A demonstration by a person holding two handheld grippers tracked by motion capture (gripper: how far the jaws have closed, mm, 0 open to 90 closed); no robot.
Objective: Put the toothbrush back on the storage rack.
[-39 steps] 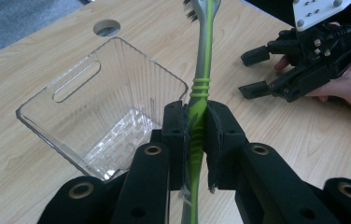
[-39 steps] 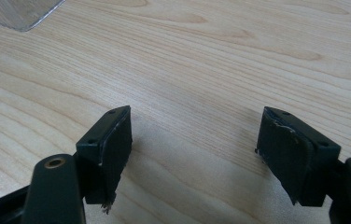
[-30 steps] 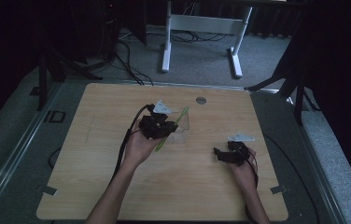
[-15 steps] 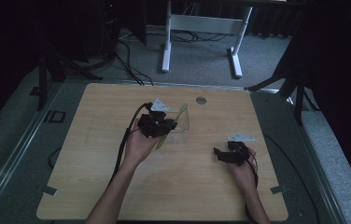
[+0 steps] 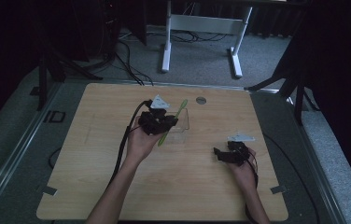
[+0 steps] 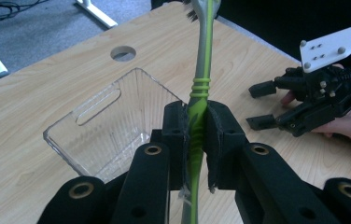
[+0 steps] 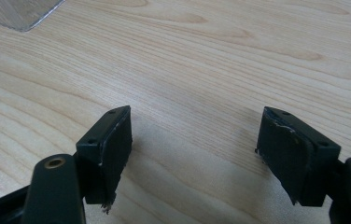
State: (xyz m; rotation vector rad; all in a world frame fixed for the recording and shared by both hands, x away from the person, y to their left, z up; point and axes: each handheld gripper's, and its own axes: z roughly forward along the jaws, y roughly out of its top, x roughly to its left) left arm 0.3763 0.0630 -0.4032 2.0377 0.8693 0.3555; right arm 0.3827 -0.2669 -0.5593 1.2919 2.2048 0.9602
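A green and grey toothbrush [image 6: 200, 88] stands nearly upright between the pads of my left gripper [image 6: 195, 140], which is shut on its handle. In the high view the left gripper [image 5: 157, 122] holds the toothbrush [image 5: 176, 114] over the near edge of a clear plastic box [image 5: 183, 126]. The clear box [image 6: 113, 116] lies just beyond the jaws, with nothing in it that I can see. My right gripper [image 5: 224, 155] rests low on the table at the right, jaws wide apart. Bare wood lies between its pads [image 7: 113, 140].
The wooden table [image 5: 94, 177] has a round cable hole [image 5: 201, 100] at its far edge. A white desk frame [image 5: 201, 28] and cables lie on the floor behind. A corner of the clear box [image 7: 19, 11] sits far left of the right gripper.
The left gripper has lifted the toothbrush a little and tipped it more upright over the box. The right gripper has stayed where it was.
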